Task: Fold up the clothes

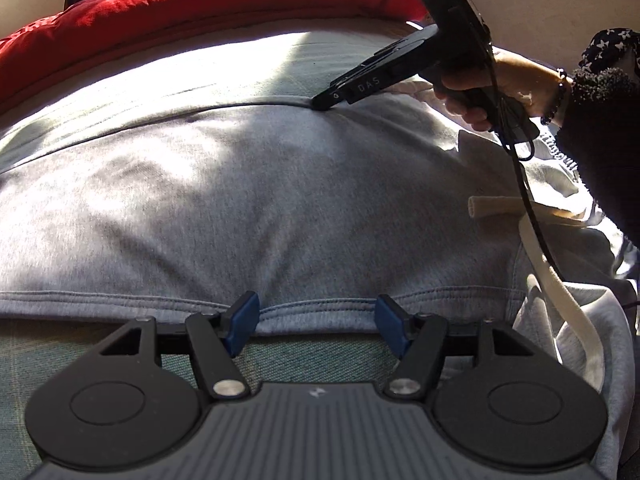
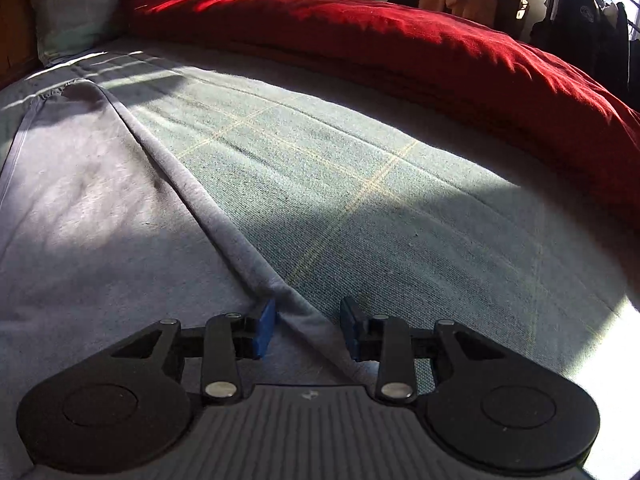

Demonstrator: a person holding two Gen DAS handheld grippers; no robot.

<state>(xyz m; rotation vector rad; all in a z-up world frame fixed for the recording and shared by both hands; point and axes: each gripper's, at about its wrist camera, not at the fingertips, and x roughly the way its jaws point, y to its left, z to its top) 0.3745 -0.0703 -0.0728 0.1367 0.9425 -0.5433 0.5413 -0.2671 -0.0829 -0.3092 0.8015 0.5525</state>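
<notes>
Grey sweatshirt (image 1: 248, 200): spread flat on the green plaid bed cover (image 2: 380, 184), white drawstring (image 1: 560, 280) trailing at one side. Left gripper (image 1: 318, 322): fingers wide, straddling the near stitched hem; right gripper (image 2: 308, 330): fingers parted around the far folded edge, neither closed. Advisable: seat both layers deep between pads, close together, lift evenly.

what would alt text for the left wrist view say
An open left gripper straddles the near hem of a grey sweatshirt spread flat on a bed. Across it, the hand-held right gripper touches the garment's far edge, with a red duvet behind.
</notes>
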